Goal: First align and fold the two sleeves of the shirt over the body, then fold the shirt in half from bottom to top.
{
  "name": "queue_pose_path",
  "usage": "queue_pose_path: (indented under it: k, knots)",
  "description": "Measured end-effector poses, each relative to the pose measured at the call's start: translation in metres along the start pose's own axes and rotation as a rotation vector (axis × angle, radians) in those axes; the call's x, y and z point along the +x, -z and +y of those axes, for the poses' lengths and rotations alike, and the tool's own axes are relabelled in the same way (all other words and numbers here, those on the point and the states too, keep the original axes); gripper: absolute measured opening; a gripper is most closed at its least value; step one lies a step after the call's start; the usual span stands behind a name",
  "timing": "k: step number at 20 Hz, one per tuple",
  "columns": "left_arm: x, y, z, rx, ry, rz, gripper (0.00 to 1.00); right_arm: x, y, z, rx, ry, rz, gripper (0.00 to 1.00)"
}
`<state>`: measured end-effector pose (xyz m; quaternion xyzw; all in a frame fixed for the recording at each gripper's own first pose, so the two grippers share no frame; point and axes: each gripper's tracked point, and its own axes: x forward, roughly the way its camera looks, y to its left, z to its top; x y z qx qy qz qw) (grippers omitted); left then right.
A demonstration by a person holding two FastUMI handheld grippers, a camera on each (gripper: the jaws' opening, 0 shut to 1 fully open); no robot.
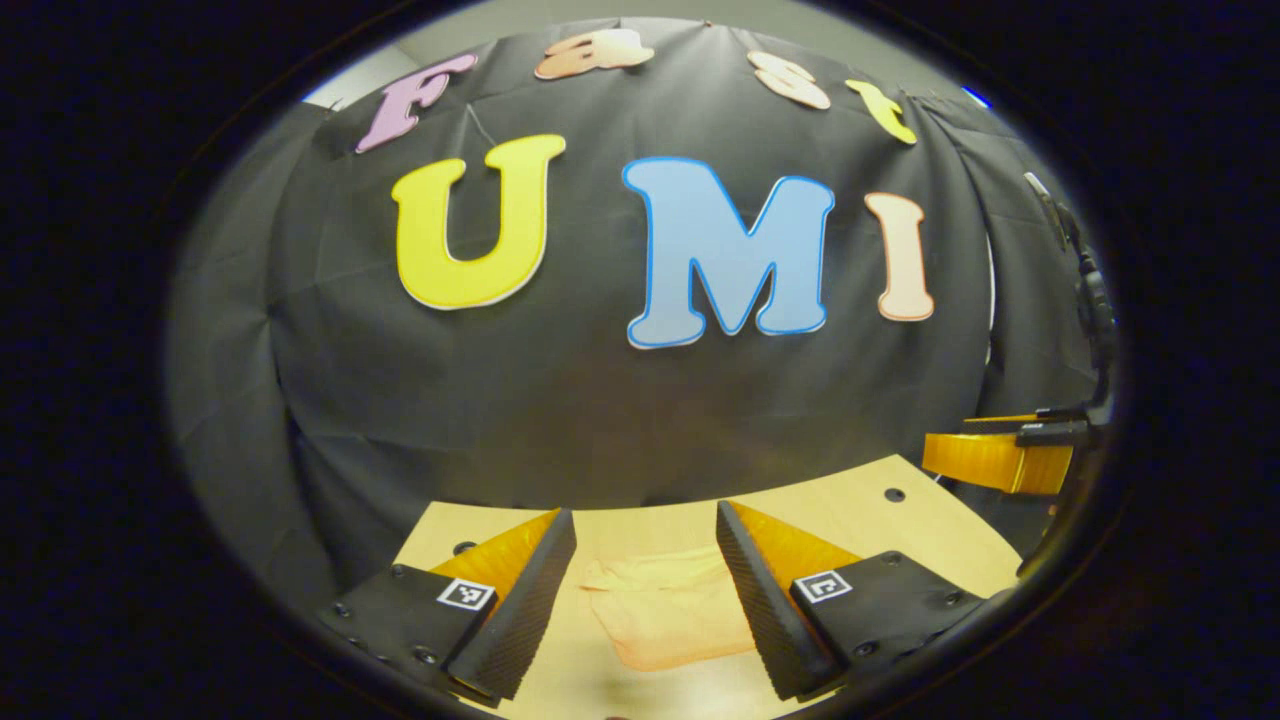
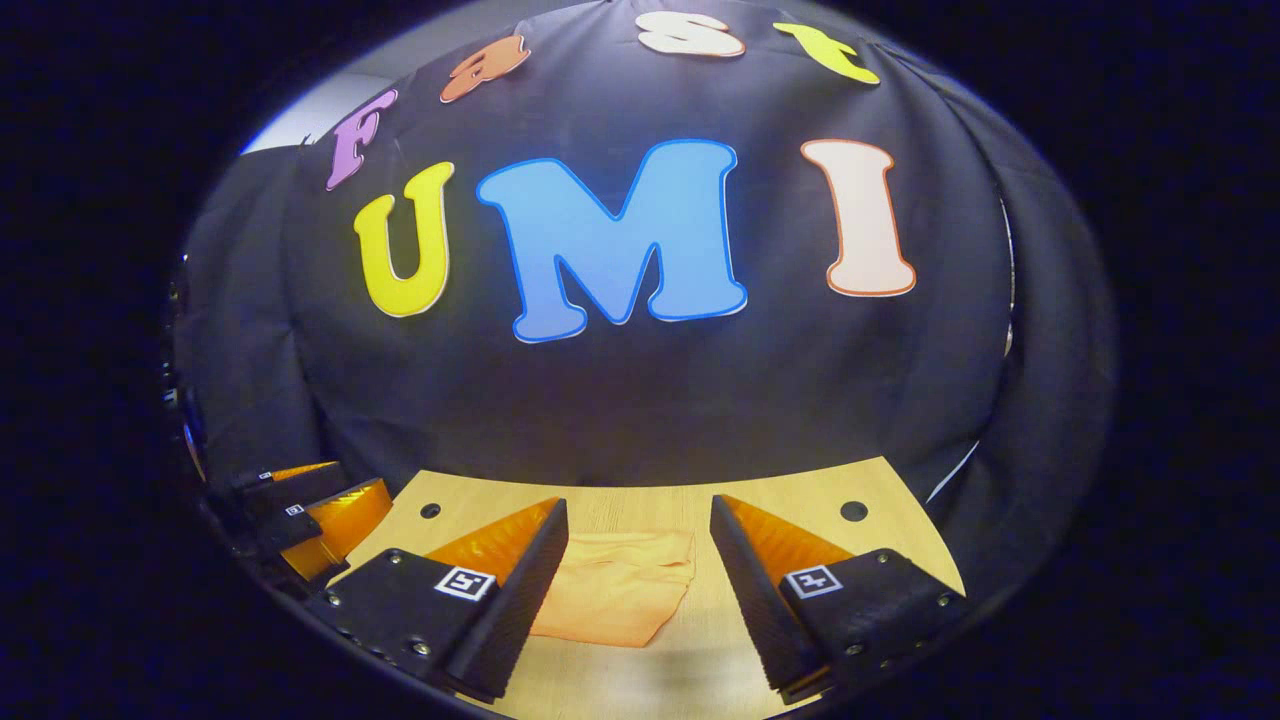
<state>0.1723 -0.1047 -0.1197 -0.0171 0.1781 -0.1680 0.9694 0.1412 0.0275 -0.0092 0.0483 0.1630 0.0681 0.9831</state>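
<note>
The shirt lies on the desk as a small, compact bundle, pale orange, seen between the fingers in both views. In the left gripper view it sits ahead of the left gripper, whose jaws stand wide apart with nothing between them. In the right gripper view the shirt shows partly behind the left-hand finger of the right gripper, also spread wide and empty. Both grippers hang above the desk, clear of the cloth. Each view also catches the other gripper at its edge: the right one far to the side, the left one likewise.

The shirt looks already gathered into a neat packet, so the task seems at or near its end; whether the sleeves lie true under the top layer cannot be told. If any folding remains, it calls for a low approach: pinch the near hem at two corners, one per gripper, lift only enough to clear the desk, carry both corners forward at equal pace, and lay edge on edge. Thin cloth slips and drags, so uneven pulls would skew the packet.
</note>
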Motion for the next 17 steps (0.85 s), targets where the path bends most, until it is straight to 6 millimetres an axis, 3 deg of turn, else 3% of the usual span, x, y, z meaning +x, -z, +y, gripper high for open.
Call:
queue_pose_path:
  k: [5, 10, 12, 13, 17]
  knots:
    - [-0.075, -0.024, -0.009, -0.029, -0.011, -0.081, 0.96, -0.069, -0.014, 0.014, -0.042, -0.015, -0.091, 0.90]
    - [-0.131, -0.024, -0.008, -0.052, -0.053, -0.126, 0.96, -0.110, -0.011, 0.016, -0.025, -0.014, -0.158, 0.89]
    - [-0.144, -0.017, -0.008, -0.055, -0.063, -0.128, 0.96, -0.121, -0.014, 0.017, -0.024, -0.009, -0.195, 0.89]
    - [-0.137, -0.025, -0.013, -0.054, -0.071, -0.122, 0.96, -0.124, -0.015, 0.017, -0.022, -0.007, -0.210, 0.89]
    - [-0.147, -0.023, -0.010, -0.052, -0.096, -0.121, 0.96, -0.132, -0.016, 0.016, -0.026, 0.004, -0.241, 0.90]
